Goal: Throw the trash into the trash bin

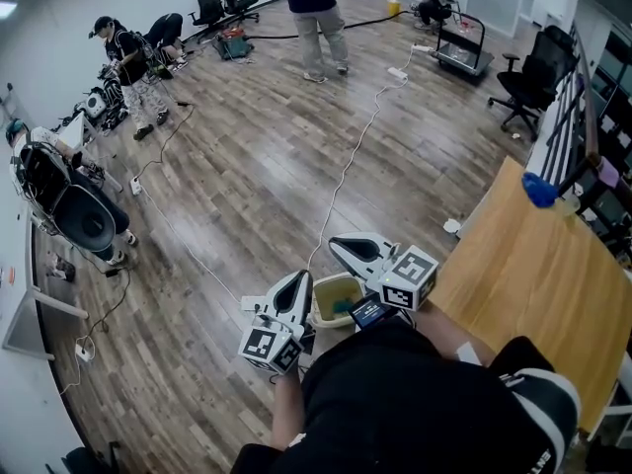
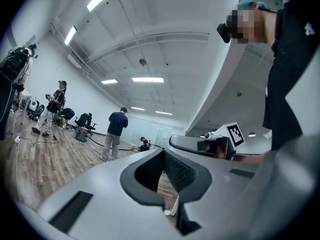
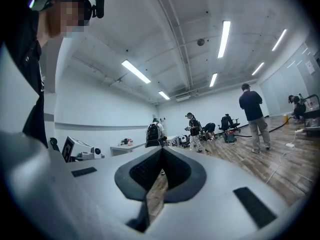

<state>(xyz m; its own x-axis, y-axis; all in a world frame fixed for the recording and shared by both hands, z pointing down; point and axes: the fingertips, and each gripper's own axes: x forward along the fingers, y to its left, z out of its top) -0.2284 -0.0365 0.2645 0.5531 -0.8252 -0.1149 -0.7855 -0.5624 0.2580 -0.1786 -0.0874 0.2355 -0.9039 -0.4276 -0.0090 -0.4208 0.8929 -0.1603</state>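
Observation:
A small beige trash bin stands on the wooden floor just in front of me, with something teal and something dark inside it. My left gripper hangs at the bin's left rim and my right gripper at its far right side, both pointing away from me. In the left gripper view the left gripper has its jaws closed together with nothing between them. The right gripper in its own view is closed the same way and is empty. No loose trash shows near either gripper.
A light wooden table stands to my right, with a blue object at its far corner. A white cable runs across the floor ahead. A person stands far ahead, other people work at the left, and an office chair stands at the right.

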